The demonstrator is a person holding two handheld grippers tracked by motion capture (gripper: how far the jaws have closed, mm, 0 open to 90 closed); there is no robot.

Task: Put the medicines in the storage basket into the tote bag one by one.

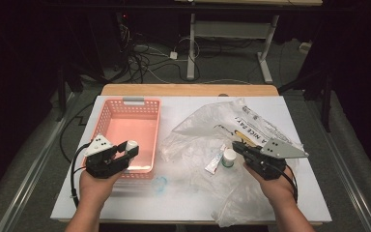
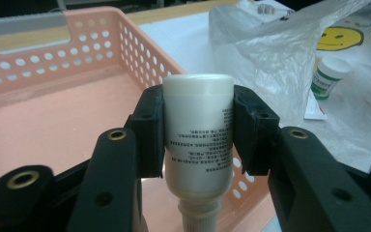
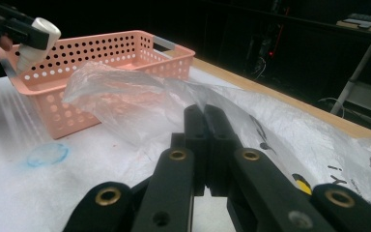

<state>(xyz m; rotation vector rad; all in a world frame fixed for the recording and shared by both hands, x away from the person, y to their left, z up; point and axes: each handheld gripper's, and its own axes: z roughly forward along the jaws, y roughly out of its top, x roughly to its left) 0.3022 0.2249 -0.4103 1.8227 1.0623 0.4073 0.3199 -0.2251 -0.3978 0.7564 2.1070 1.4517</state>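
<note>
We saw the left gripper (image 2: 198, 140) with its jaws clamped on a white squeeze bottle (image 2: 199, 140), one jaw pad pressed against each side of the bottle's body. The bottle was held upside down in the left gripper view, flat base up and threaded neck pointing down between the jaws, with small printed text running across its side. Just beyond and below the jaws lay the pink perforated basket (image 2: 53, 72), its floor bare; in the high view the bottle (image 1: 131, 145) hung over the basket's near right corner (image 1: 147, 169). Off to the right of the left jaws, a clear plastic bag (image 2: 270, 53) bearing a yellow smiley face lay crumpled on the table, and a small green-labelled, white-capped jar (image 2: 329, 75) lay on it.

The right gripper (image 3: 206, 125) had its jaws pressed together with nothing between them, their tips over the plastic bag (image 3: 140, 96). In the high view that gripper (image 1: 235, 146) sat just beside the small jar (image 1: 229, 157) and a white tube (image 1: 213, 164), both lying on the bag. Farther left of those jaws, a faint blue ring mark (image 3: 48, 154) showed on the white table (image 3: 9, 193), near the basket's front wall.
</note>
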